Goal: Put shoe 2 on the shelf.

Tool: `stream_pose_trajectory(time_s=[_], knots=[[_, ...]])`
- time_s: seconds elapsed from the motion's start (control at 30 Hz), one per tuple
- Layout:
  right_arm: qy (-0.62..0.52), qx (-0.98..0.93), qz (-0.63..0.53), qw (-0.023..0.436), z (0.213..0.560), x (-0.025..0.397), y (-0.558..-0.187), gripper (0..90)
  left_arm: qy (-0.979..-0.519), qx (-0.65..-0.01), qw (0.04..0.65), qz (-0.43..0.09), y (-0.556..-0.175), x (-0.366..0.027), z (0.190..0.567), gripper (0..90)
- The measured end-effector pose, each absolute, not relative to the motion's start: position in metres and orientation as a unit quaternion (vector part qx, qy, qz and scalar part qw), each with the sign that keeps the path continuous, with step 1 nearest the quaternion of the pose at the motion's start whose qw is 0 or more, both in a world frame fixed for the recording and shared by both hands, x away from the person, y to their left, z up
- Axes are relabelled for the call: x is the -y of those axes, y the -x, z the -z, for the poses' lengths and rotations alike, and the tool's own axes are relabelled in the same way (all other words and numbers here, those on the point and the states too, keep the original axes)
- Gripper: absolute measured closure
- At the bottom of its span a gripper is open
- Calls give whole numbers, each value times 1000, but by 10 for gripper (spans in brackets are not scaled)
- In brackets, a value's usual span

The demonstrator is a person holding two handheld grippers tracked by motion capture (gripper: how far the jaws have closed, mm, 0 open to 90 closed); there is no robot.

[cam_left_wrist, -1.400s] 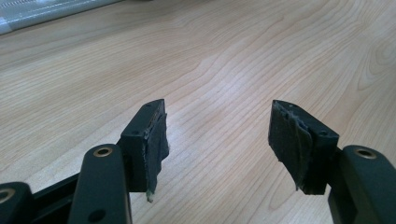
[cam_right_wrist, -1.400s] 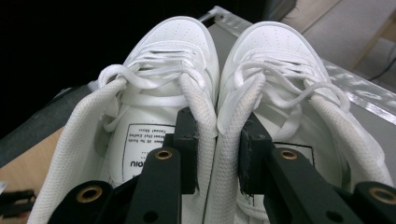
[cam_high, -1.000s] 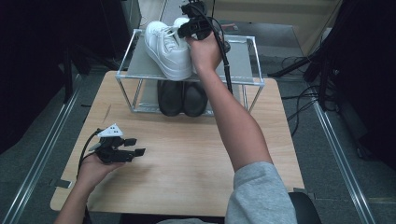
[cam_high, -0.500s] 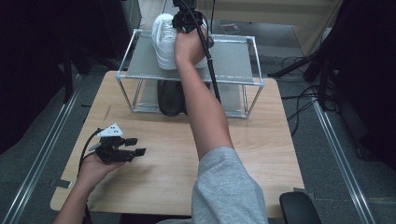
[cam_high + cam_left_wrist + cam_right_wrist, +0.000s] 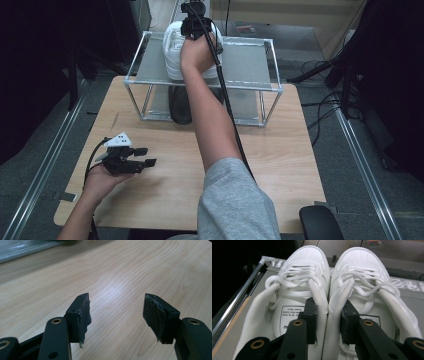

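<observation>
Now the right gripper [image 5: 327, 322] pinches two smooth white leather sneakers [image 5: 352, 285] by their padded mesh collars, atop the metal-framed rack [image 5: 250, 60]; the left gripper [image 5: 116, 315] rests with jaws apart on woodgrain table [image 5: 130, 267].

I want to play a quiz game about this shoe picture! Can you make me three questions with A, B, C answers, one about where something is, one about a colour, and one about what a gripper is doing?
1. Where do the white shoes sit?
A. on the top shelf of the metal rack
B. on the floor
C. on the wooden table

2. What colour are the shoes on the rack's lower shelf?
A. red
B. yellow
C. black

3. What is the right gripper doing?
A. lying open on the table
B. pinching the two white shoes together by their inner sides
C. holding a cup

Answers:
1 A, the high view shows them up on the rack's top shelf.
2 C, a dark shoe shows under the top shelf.
3 B, one jaw is inside each shoe, with the touching walls between them. The left gripper is the open one, by the table.
</observation>
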State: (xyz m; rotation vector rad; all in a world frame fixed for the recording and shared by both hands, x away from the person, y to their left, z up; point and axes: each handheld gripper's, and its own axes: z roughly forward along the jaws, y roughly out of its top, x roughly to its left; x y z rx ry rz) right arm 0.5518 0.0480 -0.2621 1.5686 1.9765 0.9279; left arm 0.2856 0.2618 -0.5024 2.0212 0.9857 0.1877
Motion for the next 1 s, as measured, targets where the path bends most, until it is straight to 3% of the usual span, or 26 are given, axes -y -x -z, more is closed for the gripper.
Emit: stream_pose_trajectory(time_s=[0.37,0.53,0.63,1.0], knots=[[-544,-730,-345,230,271,-56,-543,619,-808,-396,430,-72,-287,-263,503,393],[-533,-732,-376,197,276,-45,-545,448,-807,-394,434,-69,-288,-261,504,393],[-526,-736,-379,195,276,-44,-544,404,-810,-393,430,-67,-290,-257,505,392],[-502,-741,-413,170,271,-26,-533,331,-812,-397,422,-68,-293,-256,507,390]])
